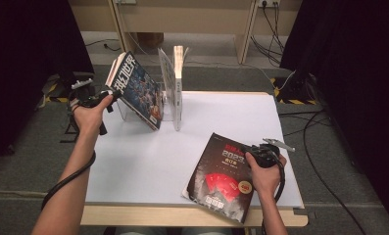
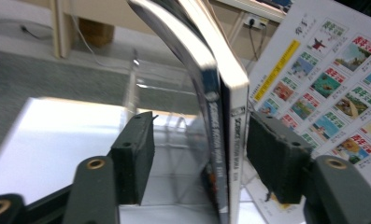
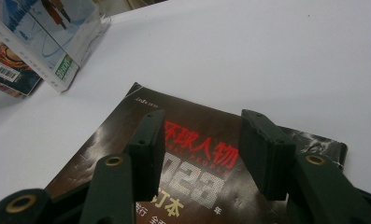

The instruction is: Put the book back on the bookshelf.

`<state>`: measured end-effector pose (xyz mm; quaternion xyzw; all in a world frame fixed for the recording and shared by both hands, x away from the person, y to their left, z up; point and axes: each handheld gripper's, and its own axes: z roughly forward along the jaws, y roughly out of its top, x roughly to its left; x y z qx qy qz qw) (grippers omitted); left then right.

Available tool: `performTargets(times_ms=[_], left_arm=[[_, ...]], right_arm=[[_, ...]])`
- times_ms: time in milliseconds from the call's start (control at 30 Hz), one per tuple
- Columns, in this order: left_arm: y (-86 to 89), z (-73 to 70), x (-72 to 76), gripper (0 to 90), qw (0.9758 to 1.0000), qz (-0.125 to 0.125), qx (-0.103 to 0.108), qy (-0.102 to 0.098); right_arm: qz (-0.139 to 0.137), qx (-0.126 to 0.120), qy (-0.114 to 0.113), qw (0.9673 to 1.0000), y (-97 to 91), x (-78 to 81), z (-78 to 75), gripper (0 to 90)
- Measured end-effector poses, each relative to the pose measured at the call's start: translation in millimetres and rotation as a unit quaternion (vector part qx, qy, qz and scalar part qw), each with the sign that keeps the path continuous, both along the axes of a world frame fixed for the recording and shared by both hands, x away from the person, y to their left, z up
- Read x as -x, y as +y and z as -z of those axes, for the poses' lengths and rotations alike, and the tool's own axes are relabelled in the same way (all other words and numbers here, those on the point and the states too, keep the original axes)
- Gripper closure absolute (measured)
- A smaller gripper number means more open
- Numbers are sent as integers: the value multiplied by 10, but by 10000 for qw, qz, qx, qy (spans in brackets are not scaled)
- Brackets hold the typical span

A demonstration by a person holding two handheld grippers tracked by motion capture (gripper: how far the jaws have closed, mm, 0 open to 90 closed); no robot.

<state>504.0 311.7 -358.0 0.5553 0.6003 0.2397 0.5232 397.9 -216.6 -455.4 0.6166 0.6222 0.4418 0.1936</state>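
Two magazines [image 1: 133, 88] lean to the left in a clear acrylic rack [image 1: 168, 105] at the table's far left. My left gripper [image 1: 114, 93] is at their left edge. In the left gripper view its jaws [image 2: 199, 144] stand wide around the spines of both magazines [image 2: 220, 140]; the left pad is clear of them and the right pad is close beside them. A dark magazine with red print [image 1: 221, 178] lies flat at the front right. My right gripper [image 1: 248, 149] hovers over its top edge, open with nothing gripped [image 3: 202, 135], above the cover [image 3: 197, 163].
Another magazine [image 1: 178, 83] stands upright at the rack's right end; its back cover with small colourful pictures [image 2: 332, 79] is behind the left jaws. The white table top [image 1: 231, 117] lies between the rack and the dark magazine. Cables run over the floor at the right.
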Motion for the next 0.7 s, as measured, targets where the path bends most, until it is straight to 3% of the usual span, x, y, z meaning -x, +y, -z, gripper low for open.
performTargets(times_ms=[100,167,300,433,567,633,700], left_arm=[[-71,-12,-96,441,9998,27,148,-98],[-128,-43,-153,483,9998,50,76,-157],[-212,-49,-258,561,10000,-42,-38,-33],[-254,-51,-325,689,9997,-222,117,29],[-440,-134,-341,720,9998,58,-3,-178],[-567,-161,-349,711,9990,185,-214,-340],[-673,-164,-357,694,9980,289,-277,-483]], right_arm=[[-6,-5,-2,10000,-7,-1,2,521],[-16,-8,14,10000,-14,-6,8,521],[-11,-41,68,10000,-17,-11,23,520],[-1,-85,126,9999,-24,-15,34,519],[0,-63,91,9999,-55,-19,32,519],[18,-85,98,9999,-65,-17,26,519],[35,-99,110,9999,-69,-11,27,519]])
